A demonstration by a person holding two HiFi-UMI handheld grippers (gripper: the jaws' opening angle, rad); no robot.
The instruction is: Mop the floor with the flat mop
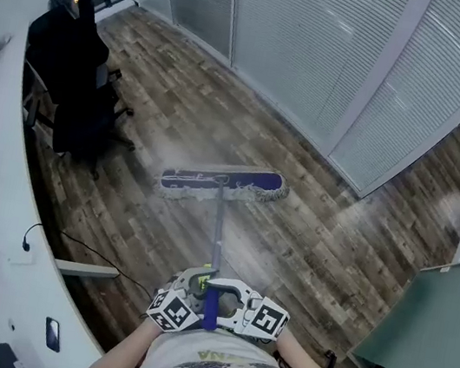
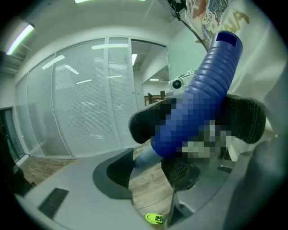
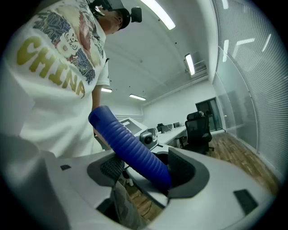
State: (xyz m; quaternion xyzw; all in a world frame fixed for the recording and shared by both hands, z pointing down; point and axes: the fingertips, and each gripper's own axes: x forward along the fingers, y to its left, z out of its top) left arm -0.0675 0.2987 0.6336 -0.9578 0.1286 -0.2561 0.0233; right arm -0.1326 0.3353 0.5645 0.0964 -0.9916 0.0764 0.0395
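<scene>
Mop head flat on wood floor | left gripper clamps handle | right gripper clamps blue grip

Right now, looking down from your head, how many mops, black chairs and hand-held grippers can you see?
Flat mop: 1
Black chair: 1
Hand-held grippers: 2 (left hand-held gripper, right hand-held gripper)
Total: 4
</scene>
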